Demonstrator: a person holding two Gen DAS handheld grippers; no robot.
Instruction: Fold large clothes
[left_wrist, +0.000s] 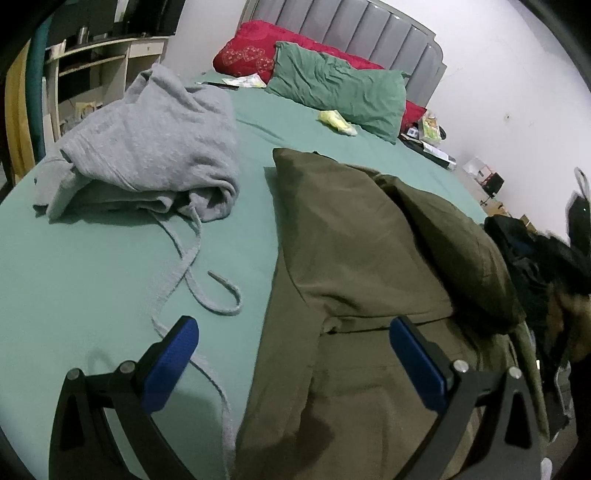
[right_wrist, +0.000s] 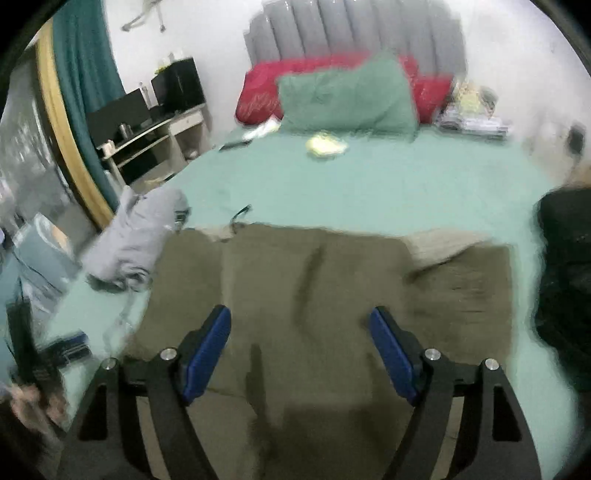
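Right now, in the left wrist view, the left gripper (left_wrist: 293, 332) hangs over the bed with its two blue fingers (left_wrist: 170, 369) spread wide and nothing between them. Under it, in the lower middle and right of the frame, lies the olive green garment (left_wrist: 351, 277), part folded, flat on the green bed sheet (left_wrist: 92, 277). One blue finger sits over the sheet and the other sits over the olive cloth. In the upper left a grey hoodie (left_wrist: 147, 147) lies in a heap, and its long cord (left_wrist: 184, 266) trails down across the sheet. Far up the bed a green pillow (left_wrist: 340, 92) leans on a red pillow (left_wrist: 251, 48), below a grey headboard (left_wrist: 351, 26). A dark pile of clothes (left_wrist: 535, 266) sits at the right edge. In the right wrist view the picture is blurry. The right gripper (right_wrist: 301, 332) also has its fingers (right_wrist: 207, 354) let go and wide apart, with nothing pinched. The olive green garment (right_wrist: 295, 280) fills the lower middle, spread flat on the sheet (right_wrist: 369, 184). The grey hoodie (right_wrist: 136, 236) is at the left, just beside the garment's edge. The green pillow (right_wrist: 347, 96) and red pillow (right_wrist: 262, 88) are at the top.
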